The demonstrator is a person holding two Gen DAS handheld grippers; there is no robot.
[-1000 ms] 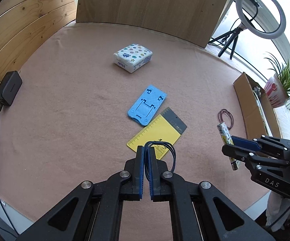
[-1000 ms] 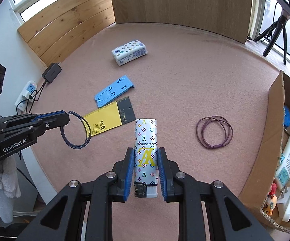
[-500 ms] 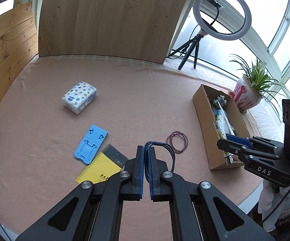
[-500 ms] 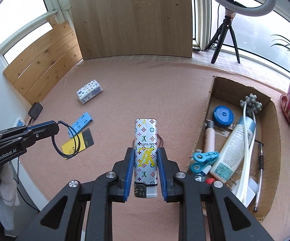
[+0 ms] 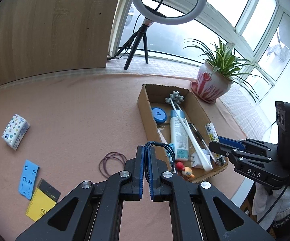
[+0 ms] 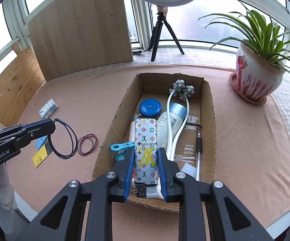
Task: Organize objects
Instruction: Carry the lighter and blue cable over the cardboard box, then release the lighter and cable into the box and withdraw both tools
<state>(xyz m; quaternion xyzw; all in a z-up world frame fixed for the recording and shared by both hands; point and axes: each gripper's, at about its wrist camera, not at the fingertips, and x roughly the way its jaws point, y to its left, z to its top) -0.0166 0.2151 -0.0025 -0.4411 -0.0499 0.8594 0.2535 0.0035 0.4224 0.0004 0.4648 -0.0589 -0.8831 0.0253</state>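
Observation:
My right gripper [image 6: 146, 150] is shut on a white lighter [image 6: 146, 140] with coloured monogram print, held over the near end of the open cardboard box [image 6: 112, 132]. The left wrist view shows that gripper [image 5: 215, 143] and the lighter [image 5: 211, 131] above the box [image 5: 145, 110]. My left gripper [image 5: 146, 148] is shut on a dark blue elastic loop [image 5: 166, 148], hovering left of the box. In the right wrist view the left gripper [image 6: 51, 125] has the loop [image 6: 64, 140] hanging from it. A purple rubber band [image 5: 112, 163] lies on the pink cloth.
The box holds a blue lid [image 6: 150, 106], a white tube [image 6: 168, 126], a pen, a blue clip and a small toy. A tissue pack [image 5: 15, 131], blue stand [image 5: 28, 178] and yellow ruler [image 5: 42, 202] lie left. Plant pot [image 6: 259, 78] and ring-light tripod [image 6: 163, 32] stand behind.
Both grippers swung right, from the ruler and blue stand toward the cardboard box. The lighter now hangs over the box; the left gripper still holds the loop.

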